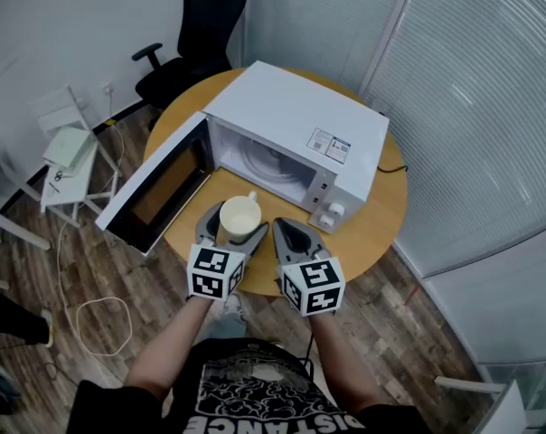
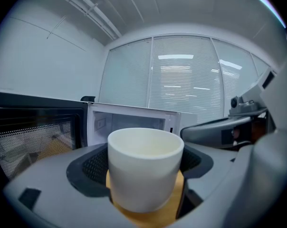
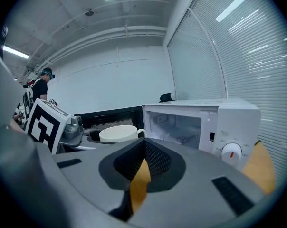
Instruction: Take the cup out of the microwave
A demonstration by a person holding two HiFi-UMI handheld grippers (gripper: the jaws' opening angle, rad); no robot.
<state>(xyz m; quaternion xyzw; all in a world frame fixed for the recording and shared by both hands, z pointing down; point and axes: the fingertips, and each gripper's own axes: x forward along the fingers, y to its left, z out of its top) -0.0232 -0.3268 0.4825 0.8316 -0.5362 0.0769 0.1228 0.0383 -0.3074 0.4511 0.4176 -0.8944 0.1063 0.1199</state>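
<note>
My left hand-held gripper (image 1: 234, 231) pinches the cup (image 2: 144, 167) across its wall. The cup is outside the microwave (image 1: 296, 116), just in front of the open cavity and low over the worktop (image 1: 381, 229). My right hand-held gripper (image 3: 139, 175) is pressed together and empty. The cup looks ceramic: stiff, smooth, probably slippery and breakable, not heavy. A firm grip across the body suits it, as the handle faces away.

a: entry one, main surface?
b: round wooden table (image 1: 387, 212), pale orange top. carries one white microwave (image 1: 296, 120), door (image 1: 155, 190) swung open past the table's left edge.
a: entry two?
b: wood-plank floor (image 1: 101, 260). on it: black office chair (image 1: 196, 39) behind the table, small white stand (image 1: 72, 147) at left, loose loop of white cable (image 1: 101, 299).
</note>
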